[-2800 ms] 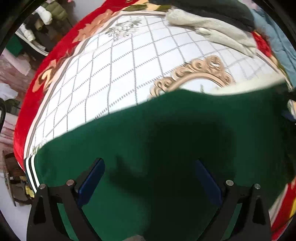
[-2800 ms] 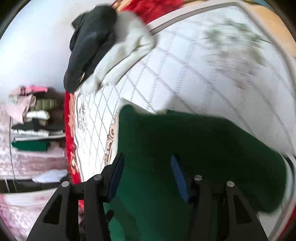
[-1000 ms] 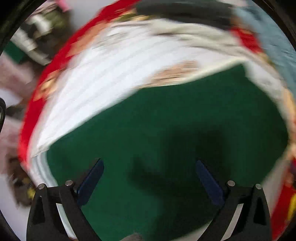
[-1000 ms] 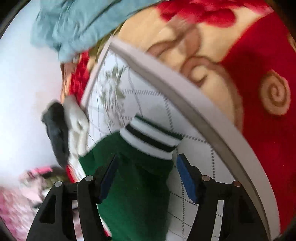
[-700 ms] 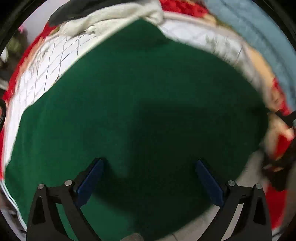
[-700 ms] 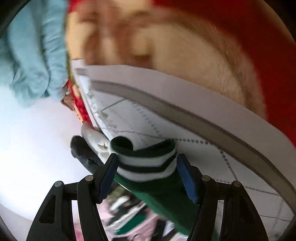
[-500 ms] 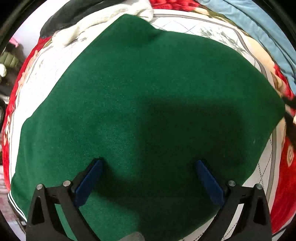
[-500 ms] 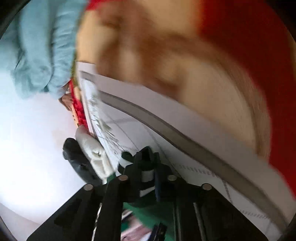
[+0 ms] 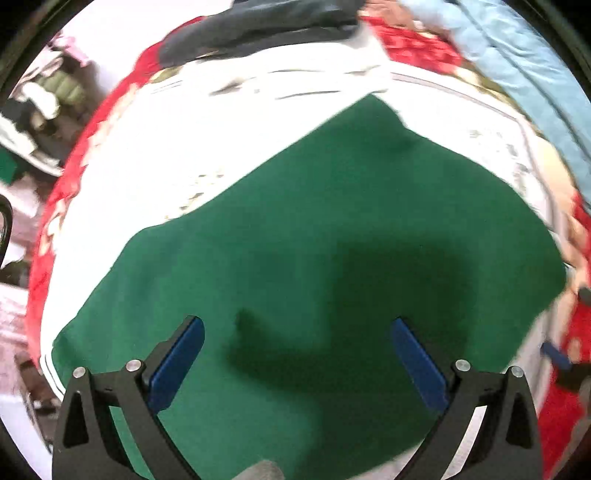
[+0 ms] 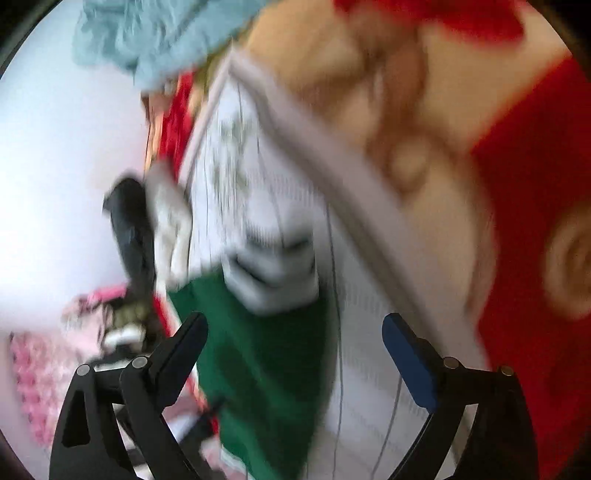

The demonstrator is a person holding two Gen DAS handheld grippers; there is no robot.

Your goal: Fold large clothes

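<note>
A large green garment (image 9: 332,258) lies spread on the white checked bed cover (image 9: 184,147). My left gripper (image 9: 297,354) is open and empty, hovering just above the green cloth. In the right wrist view the garment's green sleeve (image 10: 266,354) ends in a white striped cuff (image 10: 277,273) lying on the cover. My right gripper (image 10: 293,339) is open and empty, with the sleeve between and ahead of its fingers. The view is blurred.
A black and cream heap of clothes (image 9: 266,26) lies at the bed's far edge. A light blue cloth (image 9: 517,55) lies at the far right. The red flowered blanket border (image 10: 517,184) rings the cover. More clothes are stacked beyond the bed (image 9: 37,103).
My right gripper was shut on the striped cuff half a second ago and has opened, leaving the cuff on the cover. My left gripper stayed open and swung over the green cloth.
</note>
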